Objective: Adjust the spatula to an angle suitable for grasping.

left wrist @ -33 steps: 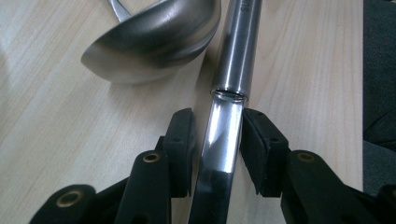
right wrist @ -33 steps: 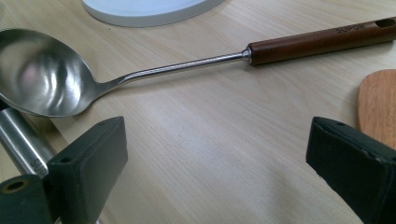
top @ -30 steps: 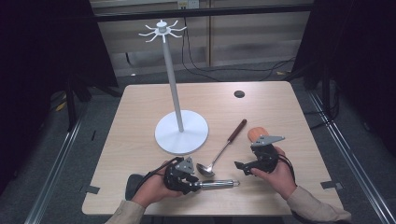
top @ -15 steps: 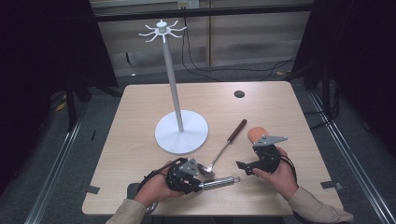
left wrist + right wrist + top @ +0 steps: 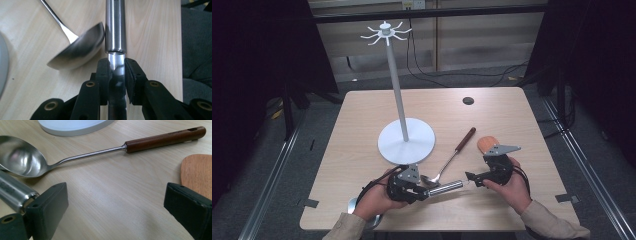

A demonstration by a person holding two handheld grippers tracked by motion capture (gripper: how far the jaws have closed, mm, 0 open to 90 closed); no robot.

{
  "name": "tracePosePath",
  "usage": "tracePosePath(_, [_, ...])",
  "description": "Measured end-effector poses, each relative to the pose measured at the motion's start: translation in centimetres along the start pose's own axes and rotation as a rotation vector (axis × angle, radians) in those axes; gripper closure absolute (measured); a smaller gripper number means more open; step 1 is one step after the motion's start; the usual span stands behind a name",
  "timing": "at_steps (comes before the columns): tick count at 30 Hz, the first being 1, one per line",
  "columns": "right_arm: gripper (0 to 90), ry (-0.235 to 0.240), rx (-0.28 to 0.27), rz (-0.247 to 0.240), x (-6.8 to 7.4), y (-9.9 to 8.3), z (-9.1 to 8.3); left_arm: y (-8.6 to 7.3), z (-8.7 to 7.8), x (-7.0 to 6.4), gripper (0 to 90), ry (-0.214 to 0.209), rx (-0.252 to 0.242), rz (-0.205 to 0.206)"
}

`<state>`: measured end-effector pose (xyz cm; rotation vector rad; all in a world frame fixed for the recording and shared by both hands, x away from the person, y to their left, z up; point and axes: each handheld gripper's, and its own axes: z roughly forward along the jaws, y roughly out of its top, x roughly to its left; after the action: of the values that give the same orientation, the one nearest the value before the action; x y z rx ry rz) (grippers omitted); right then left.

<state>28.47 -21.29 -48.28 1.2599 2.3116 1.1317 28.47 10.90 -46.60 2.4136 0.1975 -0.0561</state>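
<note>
Steel handle gripped — hanging not yet begun

The left gripper (image 5: 424, 192) pinches a steel-handled utensil (image 5: 444, 188) at the table's near edge, beside the ladle (image 5: 447, 162); the right gripper (image 5: 471, 176) is spread wide, empty — the hook stand (image 5: 398, 95) far behind holds nothing.

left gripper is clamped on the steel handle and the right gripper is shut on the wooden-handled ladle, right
Not quite. The left gripper is clamped on the steel handle, but the right gripper stands open on nothing; the right gripper view shows the ladle lying free on the table.

white hook stand (image 5: 406, 142) | wooden spatula (image 5: 487, 144) | table (image 5: 362, 120)
</note>
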Motion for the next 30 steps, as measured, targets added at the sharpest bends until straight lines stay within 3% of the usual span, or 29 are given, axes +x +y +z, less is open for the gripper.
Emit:
tracePosePath(3, [4.8, 0.002, -0.02, 0.016, -0.1, 0.1, -0.1, 0.3, -0.5, -0.1, 75.1, 0.005, 0.015, 0.013])
tracePosePath(4, [4.9, 0.0, -0.024, 0.016, -0.2, 0.1, -0.2, 0.2, -0.4, -0.1, 75.2, 0.0, -0.027, 0.0])
tracePosePath(10, [4.6, -0.021, -0.051, 0.043, -0.6, 0.2, -0.6, 0.5, -2.0, 0.4, 75.2, 0.026, -0.067, -0.021])
tracePosePath(11, [4.7, -0.019, -0.054, 0.043, -0.7, 0.2, -0.6, 0.4, -2.4, 0.6, 75.2, 0.038, -0.113, -0.042])
tracePosePath(12, [4.7, -0.019, -0.054, 0.043, -0.7, 0.2, -0.6, 0.4, -2.4, 0.6, 75.3, 0.038, -0.113, -0.042])
tracePosePath(15, [4.6, -0.024, -0.059, 0.046, -0.8, 0.2, -0.6, 0.5, -3.6, 1.0, 75.3, 0.072, -0.154, -0.063])
tracePosePath(16, [4.6, -0.023, -0.055, 0.05, -0.7, 0.2, -0.6, 0.7, -4.2, 1.2, 75.3, 0.102, -0.162, -0.071])
tracePosePath(21, [4.1, -0.019, -0.057, 0.05, -0.7, 0.2, -0.6, 1.0, -5.1, 1.8, 75.3, 0.157, -0.222, -0.104])
tracePosePath(24, [3.7, -0.022, -0.055, 0.056, -0.7, 0.2, -0.6, 1.2, -5.7, 2.1, 75.4, 0.188, -0.255, -0.103])
tracePosePath(30, [2.7, -0.02, -0.05, 0.061, -1.0, 0.1, -0.5, 1.9, -6.4, 2.3, 75.4, 0.266, -0.35, -0.14])
